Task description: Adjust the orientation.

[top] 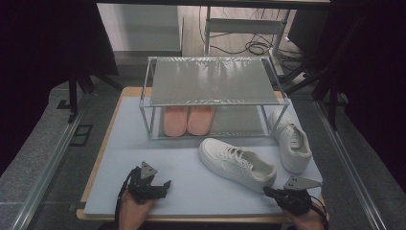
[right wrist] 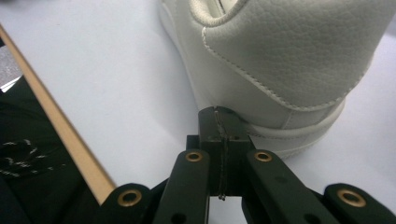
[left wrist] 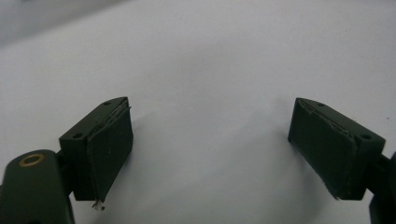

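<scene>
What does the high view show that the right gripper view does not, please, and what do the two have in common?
High view alone: the clear two-tier shoe rack with pink slippers on its lower shelf, a second white sneaker beside the rack, and the left gripper, jaws apart over bare mat.

Right gripper view alone: the jaws pressed together with nothing between them, tips just short of the sneaker's heel, and its grained leather and stitching close up.

Both: the nearer white sneaker, the right gripper, the pale mat and the table's wooden edge.

Lab recording bay, black curtains (top: pixel 43 43), aluminium frame rails (top: pixel 43 163), floor cables (top: pixel 253 47)
</scene>
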`<state>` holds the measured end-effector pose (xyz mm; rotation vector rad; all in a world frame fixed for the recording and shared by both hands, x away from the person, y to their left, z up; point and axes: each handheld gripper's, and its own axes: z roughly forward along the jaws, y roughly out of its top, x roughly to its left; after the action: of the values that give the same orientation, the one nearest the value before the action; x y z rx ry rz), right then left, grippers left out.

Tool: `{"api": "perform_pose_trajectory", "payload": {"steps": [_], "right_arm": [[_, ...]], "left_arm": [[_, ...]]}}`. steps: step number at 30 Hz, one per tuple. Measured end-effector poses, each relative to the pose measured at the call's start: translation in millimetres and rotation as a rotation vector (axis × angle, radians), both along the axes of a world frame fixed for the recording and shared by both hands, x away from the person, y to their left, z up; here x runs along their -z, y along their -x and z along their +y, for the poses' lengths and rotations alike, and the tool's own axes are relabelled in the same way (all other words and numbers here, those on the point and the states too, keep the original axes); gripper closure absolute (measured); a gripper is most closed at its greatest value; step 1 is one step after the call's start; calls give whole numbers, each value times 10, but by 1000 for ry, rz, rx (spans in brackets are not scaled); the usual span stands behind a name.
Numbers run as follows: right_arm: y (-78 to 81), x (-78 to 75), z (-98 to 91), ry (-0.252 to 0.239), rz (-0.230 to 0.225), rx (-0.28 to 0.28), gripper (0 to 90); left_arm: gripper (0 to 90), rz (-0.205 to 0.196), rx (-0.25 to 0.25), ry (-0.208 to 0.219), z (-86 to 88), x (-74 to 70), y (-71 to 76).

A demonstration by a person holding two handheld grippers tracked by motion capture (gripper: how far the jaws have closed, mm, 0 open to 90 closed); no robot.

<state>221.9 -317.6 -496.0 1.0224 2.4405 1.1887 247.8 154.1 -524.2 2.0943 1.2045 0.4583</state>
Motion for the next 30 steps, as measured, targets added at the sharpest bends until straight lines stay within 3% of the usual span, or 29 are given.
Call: {"api": "perform_pose_trajectory", "payload": {"steps": [6, 16, 25, 30], "right_arm": [[4, -47, 5, 41, 28, -40, 834], [-11, -411, -303, 3, 54, -8, 690], [-333, -855, -347, 70, 72, -15, 609], [-508, -971, -275, 103, 80, -31, 591]], "left_arm": [[139, 0, 0, 0, 1, 0, 0], [139, 0, 0, -1, 0, 0, 0], [139, -1, -1, 1, -1, 1, 0], [139, 0, -1, 2, -1, 0, 0]]}}
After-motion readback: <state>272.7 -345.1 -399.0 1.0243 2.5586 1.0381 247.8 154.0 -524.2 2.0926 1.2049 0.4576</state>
